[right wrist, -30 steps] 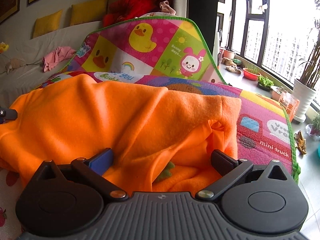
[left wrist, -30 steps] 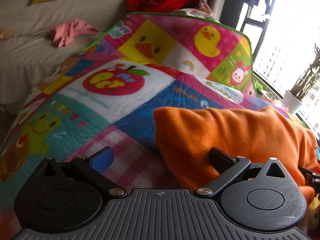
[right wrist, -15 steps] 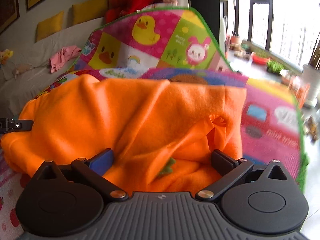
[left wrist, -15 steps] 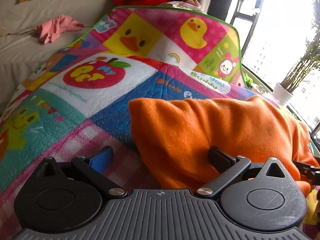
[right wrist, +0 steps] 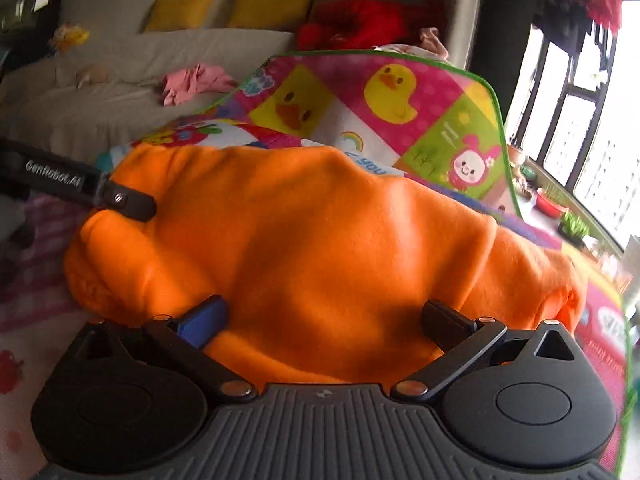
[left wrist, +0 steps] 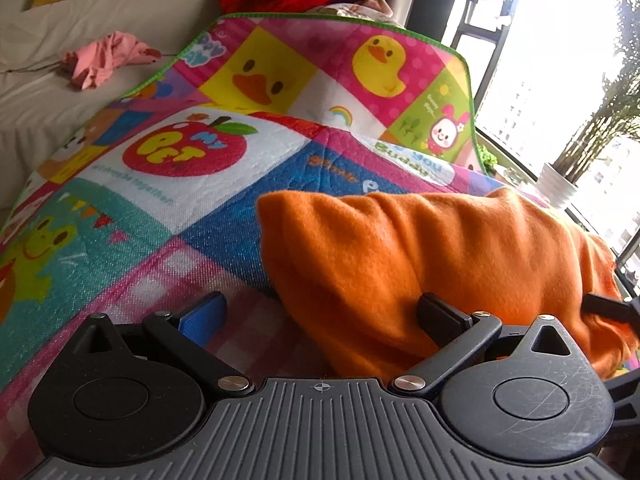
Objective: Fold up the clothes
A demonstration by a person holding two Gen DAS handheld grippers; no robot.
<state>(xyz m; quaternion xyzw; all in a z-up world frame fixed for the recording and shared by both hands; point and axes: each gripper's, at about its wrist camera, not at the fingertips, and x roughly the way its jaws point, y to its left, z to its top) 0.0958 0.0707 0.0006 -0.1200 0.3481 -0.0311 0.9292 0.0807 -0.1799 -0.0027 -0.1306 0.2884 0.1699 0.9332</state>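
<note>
An orange fleece garment [left wrist: 420, 264] lies bunched on a colourful play mat [left wrist: 180, 184]. My left gripper [left wrist: 320, 316] is open at the garment's left end, its black finger [left wrist: 440, 316] pressing into the fleece and its blue pad [left wrist: 202, 318] over the mat. My right gripper [right wrist: 324, 320] is open too, with the garment [right wrist: 320, 240] filling the space between its fingers. In the right wrist view a finger of the left gripper [right wrist: 120, 200] rests on the garment's left end. A finger of the right gripper [left wrist: 608, 308] shows at the right edge of the left wrist view.
The mat's far end [right wrist: 400, 92] curls up against a sofa [left wrist: 60, 92], where a pink garment [left wrist: 104, 60] lies. Yellow cushions [right wrist: 224, 12] and a red heap [right wrist: 352, 24] sit behind. Potted plants [left wrist: 560, 188] stand by the window on the right.
The right gripper has shifted left and lower over the garment, so the garment's folded right opening is now out of sight. The left gripper's finger reaches further onto the left end.
</note>
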